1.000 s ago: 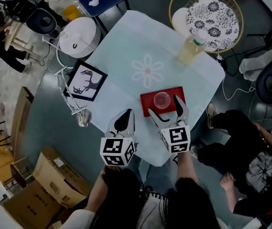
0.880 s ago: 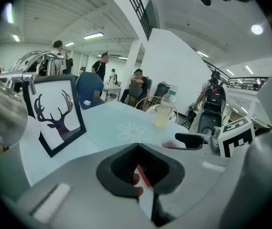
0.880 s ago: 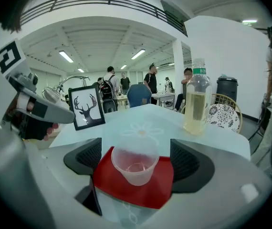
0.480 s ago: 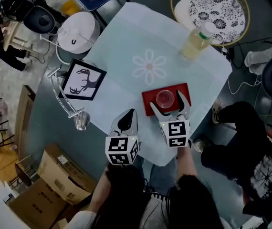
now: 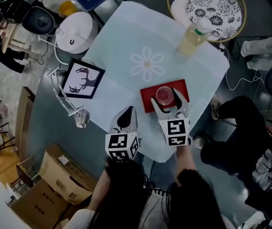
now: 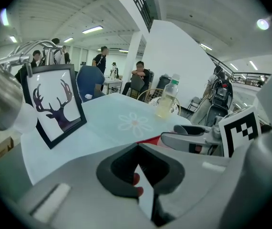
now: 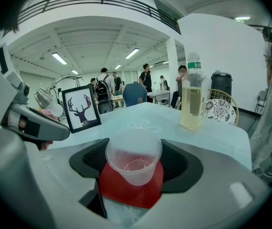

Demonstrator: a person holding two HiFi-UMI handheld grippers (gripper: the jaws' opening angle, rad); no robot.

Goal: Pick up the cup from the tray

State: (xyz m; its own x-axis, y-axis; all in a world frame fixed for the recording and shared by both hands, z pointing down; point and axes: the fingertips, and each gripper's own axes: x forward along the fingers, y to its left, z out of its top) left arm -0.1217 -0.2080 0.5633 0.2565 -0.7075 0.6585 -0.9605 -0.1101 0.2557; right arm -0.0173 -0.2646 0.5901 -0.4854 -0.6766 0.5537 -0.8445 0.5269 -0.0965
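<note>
Two grippers hang over the table: the red tray lies just right of the left gripper, which is closed on nothing, and the right gripper, jaws just closing, flanks the clear cup on that tray, pads seemingly touching.

The tray partly hidden under right hand-held gripper — contact with cup unclear.

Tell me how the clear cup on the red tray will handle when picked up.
The cup looks thin and empty, so probably light and apt to buckle if squeezed hard. Its smooth, tapering wall may slip in a loose grip. Narrower at the base on the tray, it could tip if nudged.
</note>
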